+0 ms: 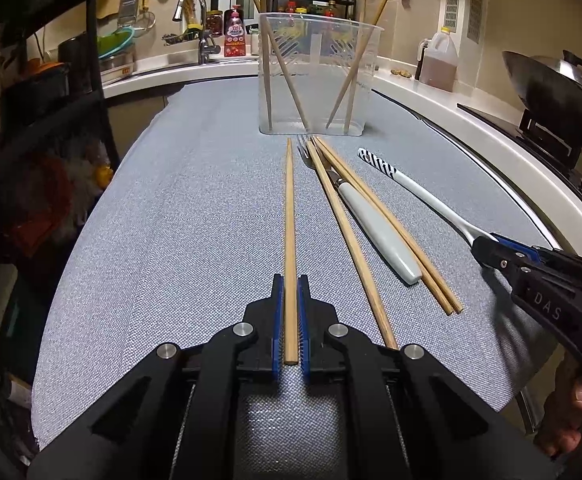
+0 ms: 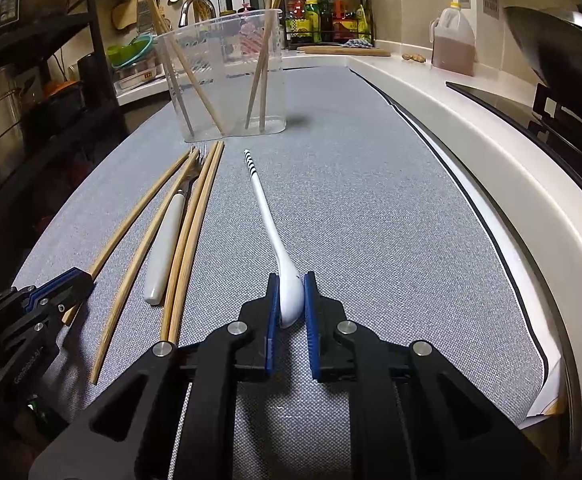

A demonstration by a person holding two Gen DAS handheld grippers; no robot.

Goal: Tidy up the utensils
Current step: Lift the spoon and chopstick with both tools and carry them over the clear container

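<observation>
My left gripper [image 1: 290,282] is shut on one wooden chopstick [image 1: 289,216] that points straight ahead toward a clear plastic holder [image 1: 319,76]. The holder stands on the grey cloth with several chopsticks leaning inside it. My right gripper [image 2: 291,280] is shut on the bowl end of a white spoon [image 2: 269,224] whose handle tip has black stripes. Between the two grippers lie three loose chopsticks [image 1: 355,240] and a white-handled fork [image 1: 375,224], its tines near the holder's base. In the left wrist view the right gripper [image 1: 487,246] sits at the right, on the spoon [image 1: 419,192].
The grey cloth [image 1: 171,220] covers a table beside a white counter [image 2: 491,152]. On the counter stand an oil jug [image 2: 453,42], a wok [image 1: 551,92] on a stove and a spice rack [image 2: 327,16]. A sink tap [image 1: 195,20] and dark shelves [image 1: 43,80] are at the left.
</observation>
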